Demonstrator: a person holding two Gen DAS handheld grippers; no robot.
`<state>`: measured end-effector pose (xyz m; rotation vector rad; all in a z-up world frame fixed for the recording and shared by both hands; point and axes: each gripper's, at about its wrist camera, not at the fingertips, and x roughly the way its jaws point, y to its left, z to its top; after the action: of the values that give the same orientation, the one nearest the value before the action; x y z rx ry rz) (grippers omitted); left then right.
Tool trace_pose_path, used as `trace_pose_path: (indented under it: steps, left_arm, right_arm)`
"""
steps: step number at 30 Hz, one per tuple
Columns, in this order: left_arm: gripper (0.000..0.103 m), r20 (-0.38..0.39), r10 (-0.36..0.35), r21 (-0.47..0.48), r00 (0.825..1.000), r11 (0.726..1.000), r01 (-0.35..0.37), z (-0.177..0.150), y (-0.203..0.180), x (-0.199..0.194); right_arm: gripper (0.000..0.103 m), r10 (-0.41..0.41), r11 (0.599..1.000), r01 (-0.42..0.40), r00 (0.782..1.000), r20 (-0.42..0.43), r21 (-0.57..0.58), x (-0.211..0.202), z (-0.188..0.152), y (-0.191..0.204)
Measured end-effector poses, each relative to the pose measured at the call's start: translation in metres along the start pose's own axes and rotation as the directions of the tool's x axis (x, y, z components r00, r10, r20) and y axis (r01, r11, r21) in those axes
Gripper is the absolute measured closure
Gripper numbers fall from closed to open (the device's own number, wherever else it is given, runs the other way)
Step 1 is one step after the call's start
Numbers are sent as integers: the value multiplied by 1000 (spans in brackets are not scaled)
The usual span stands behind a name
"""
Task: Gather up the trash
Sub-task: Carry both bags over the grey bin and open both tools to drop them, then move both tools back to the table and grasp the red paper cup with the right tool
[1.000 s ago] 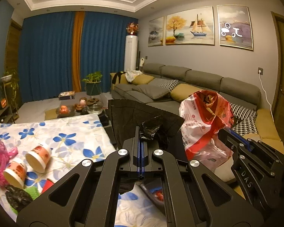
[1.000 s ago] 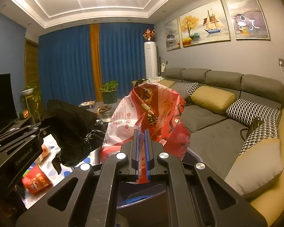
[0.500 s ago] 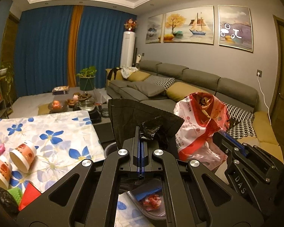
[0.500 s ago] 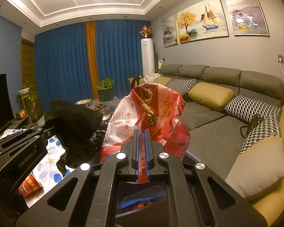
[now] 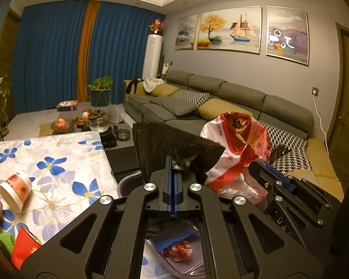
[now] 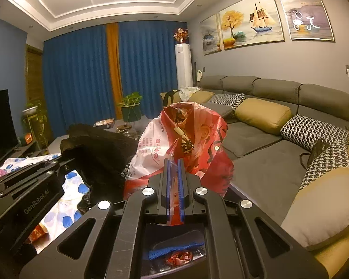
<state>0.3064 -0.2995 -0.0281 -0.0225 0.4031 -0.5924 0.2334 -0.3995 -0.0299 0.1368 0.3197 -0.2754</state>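
My left gripper (image 5: 173,162) is shut on a black plastic bag (image 5: 160,148), held above a grey trash bin (image 5: 130,182). My right gripper (image 6: 174,162) is shut on a red and white plastic bag (image 6: 197,144), held just right of the black bag (image 6: 100,151). The red and white bag also shows in the left wrist view (image 5: 235,153). Below both grippers the bin holds a blue scrap (image 6: 174,247) and a red crumpled wrapper (image 6: 179,257). Paper cups (image 5: 15,190) lie on the floral tablecloth (image 5: 58,162) at the left.
A grey sofa (image 6: 267,144) with yellow and checked cushions runs along the right wall. A low coffee table (image 5: 86,125) with a glass teapot and fruit stands beyond the floral table. A potted plant (image 5: 101,93) stands before blue curtains. A red packet (image 5: 23,248) lies near the cups.
Both grippers have moved right and slightly down with their bags. The floral table has slid left in view, and more of the bin's contents show below the fingers.
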Motion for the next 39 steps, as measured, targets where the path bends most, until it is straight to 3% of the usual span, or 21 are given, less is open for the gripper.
trace_pose_path:
  steps: [2,3,4,6,10,14,19,28,35,39]
  left_arm:
    - [69,-21,-16,-18,1000,1000,16,-1,4,4]
    - [52,-19,-25,-31,1000,999,24,-1,6,4]
    - [44,-8,-24,-42,1000,999,23,-3,8,2]
    - [33,7,-12,-64,1000,998,13,-4,13,0]
    - [22,10,45,-97,999,994,-43,-3,23,-7]
    - [15,33,112,-122,993,987,-107,-2,29,-25]
    - [11,46,180,-123,983,977,-173,-4,34,-53]
    - [11,47,271,-127,962,956,-263,-30,62,-133]
    - [11,30,377,-85,926,924,-374,-72,95,-202]
    - [11,10,463,-106,886,882,-460,-100,128,-243]
  right_arm:
    - [87,1,1000,-1,1000,0,12,2,0,-4]
    - [81,-4,1000,4,1000,1,15,2,0,-5]
    - [70,-7,1000,7,1000,2,20,1,0,-6]
    - [58,-16,999,16,1000,6,28,0,1,-10]
    - [54,-32,999,31,999,13,39,-9,2,-14]
    - [46,-50,998,49,999,22,46,-21,3,-15]
    - [28,-75,996,73,997,37,47,-43,0,-11]
    - [20,-34,999,33,999,29,28,-83,-18,20]
    - [19,47,999,-47,999,-6,-5,-118,-45,66]
    - [19,130,991,-131,991,-42,-17,-137,-67,101]
